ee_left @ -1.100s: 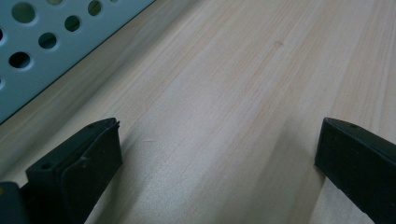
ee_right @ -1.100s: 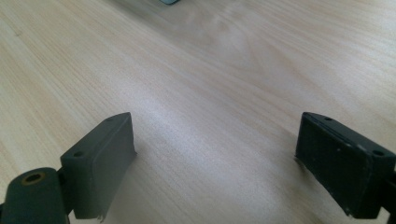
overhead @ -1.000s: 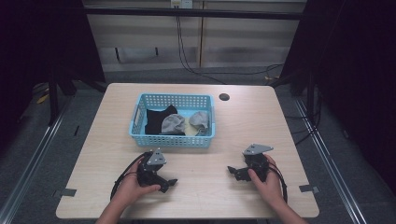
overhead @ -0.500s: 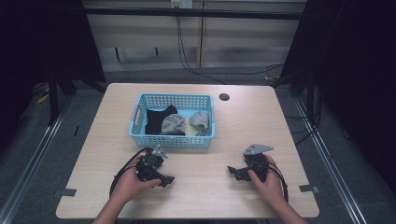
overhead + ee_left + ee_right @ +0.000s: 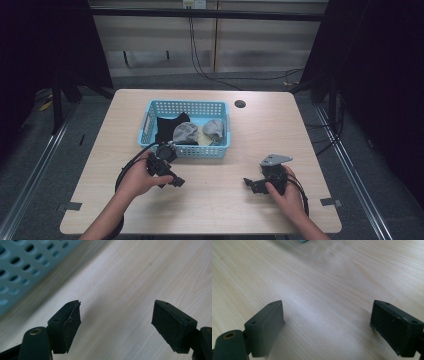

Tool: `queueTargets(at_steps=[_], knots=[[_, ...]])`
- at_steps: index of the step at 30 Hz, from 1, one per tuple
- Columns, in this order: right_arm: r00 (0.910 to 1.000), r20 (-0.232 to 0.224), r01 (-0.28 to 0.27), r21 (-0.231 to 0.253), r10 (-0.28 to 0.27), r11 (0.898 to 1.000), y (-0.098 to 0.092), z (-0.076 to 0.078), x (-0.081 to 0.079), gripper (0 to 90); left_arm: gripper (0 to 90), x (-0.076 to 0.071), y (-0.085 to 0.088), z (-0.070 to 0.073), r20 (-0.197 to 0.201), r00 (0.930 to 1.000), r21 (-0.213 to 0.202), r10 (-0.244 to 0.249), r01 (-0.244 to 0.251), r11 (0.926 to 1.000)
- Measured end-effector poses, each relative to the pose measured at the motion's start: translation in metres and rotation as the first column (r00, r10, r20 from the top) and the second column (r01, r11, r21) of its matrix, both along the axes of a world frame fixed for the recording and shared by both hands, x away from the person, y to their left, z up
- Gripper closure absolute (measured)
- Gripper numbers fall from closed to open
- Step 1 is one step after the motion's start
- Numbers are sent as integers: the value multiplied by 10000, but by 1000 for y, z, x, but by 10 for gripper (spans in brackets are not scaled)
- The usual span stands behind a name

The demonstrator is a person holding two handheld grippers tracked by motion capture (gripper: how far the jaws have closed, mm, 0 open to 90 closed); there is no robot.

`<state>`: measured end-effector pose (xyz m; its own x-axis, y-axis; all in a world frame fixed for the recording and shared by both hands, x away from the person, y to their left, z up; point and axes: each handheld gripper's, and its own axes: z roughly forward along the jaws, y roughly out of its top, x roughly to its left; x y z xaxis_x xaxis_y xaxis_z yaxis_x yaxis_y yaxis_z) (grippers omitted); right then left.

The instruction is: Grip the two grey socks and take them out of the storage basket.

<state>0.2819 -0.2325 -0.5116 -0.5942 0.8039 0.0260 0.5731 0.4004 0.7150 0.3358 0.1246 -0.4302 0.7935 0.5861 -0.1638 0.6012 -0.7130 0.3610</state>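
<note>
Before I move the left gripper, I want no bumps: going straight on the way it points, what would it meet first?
Probably the bare table; the left gripper is open and tilted down at the wood, with the blue basket off to one side.

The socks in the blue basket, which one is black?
The black sock at the basket's left end. The two balled socks beside it, one in the middle and one on the right, are grey.

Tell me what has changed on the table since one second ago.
The left gripper has lifted off the table and moved toward the basket. Its fingers have just been closing a little, with nothing between them; they are open. The right gripper stayed in place, open and empty. The basket and the cloths in it did not move.
</note>
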Motion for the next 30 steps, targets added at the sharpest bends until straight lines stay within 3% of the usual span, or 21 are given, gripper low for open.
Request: queueTargets(at_steps=[5,12,18,19,22,25,30], knots=[[10000,6,-4,-13,4,10000,0,0,0,110,226,15,-5,20,-211,9996,36,184,-183,9998],[10000,2,1,-1,-1,10000,0,0,0,111,227,31,-10,34,-174,9991,64,388,-387,9992],[10000,-2,25,29,-25,10000,0,0,0,110,229,51,-12,48,-41,9956,54,940,-939,9956],[10000,1,24,27,-24,10000,0,0,0,110,232,59,-12,50,66,9924,-69,1228,-1228,9924],[10000,30,11,18,-11,10000,0,0,0,111,236,67,-13,50,211,9877,-15,1549,-1549,9879],[10000,44,4,11,-4,10000,0,0,0,110,237,84,-16,46,450,9779,-23,2043,-2044,9789],[10000,44,5,13,-5,10000,0,0,0,111,243,99,-25,37,658,9734,211,2196,-2214,9750]])
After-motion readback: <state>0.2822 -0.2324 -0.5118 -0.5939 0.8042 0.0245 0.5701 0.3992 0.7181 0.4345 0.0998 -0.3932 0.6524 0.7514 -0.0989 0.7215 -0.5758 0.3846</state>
